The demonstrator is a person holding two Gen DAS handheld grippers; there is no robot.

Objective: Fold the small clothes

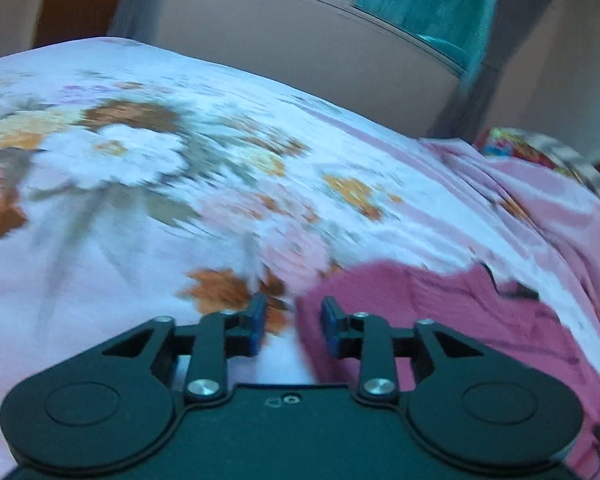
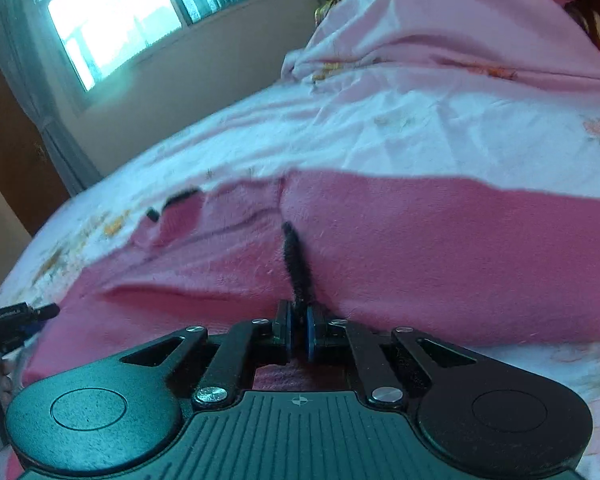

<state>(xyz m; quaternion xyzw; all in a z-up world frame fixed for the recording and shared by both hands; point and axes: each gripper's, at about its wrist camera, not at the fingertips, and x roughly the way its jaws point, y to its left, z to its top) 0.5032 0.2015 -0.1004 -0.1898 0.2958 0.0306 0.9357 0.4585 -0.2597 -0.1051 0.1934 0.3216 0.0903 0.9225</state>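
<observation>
A small pink knitted garment [image 2: 420, 248] with black trim lies spread on a floral bed sheet [image 1: 140, 160]. In the right wrist view my right gripper [image 2: 299, 332] is shut on the garment's near edge, at a black trimmed seam [image 2: 296, 256]. In the left wrist view my left gripper [image 1: 293, 320] is open and empty, just above the sheet at the garment's left edge [image 1: 440, 312]. The left gripper also shows at the far left of the right wrist view [image 2: 16, 320]. The left wrist view is blurred by motion.
A bunched pink blanket [image 2: 460, 48] and a colourful pillow [image 1: 516, 148] lie at the far right of the bed. A wall with a window [image 2: 112, 20] and teal curtains stands beyond the bed's far edge. A brown wooden door [image 2: 8, 140] is at the left.
</observation>
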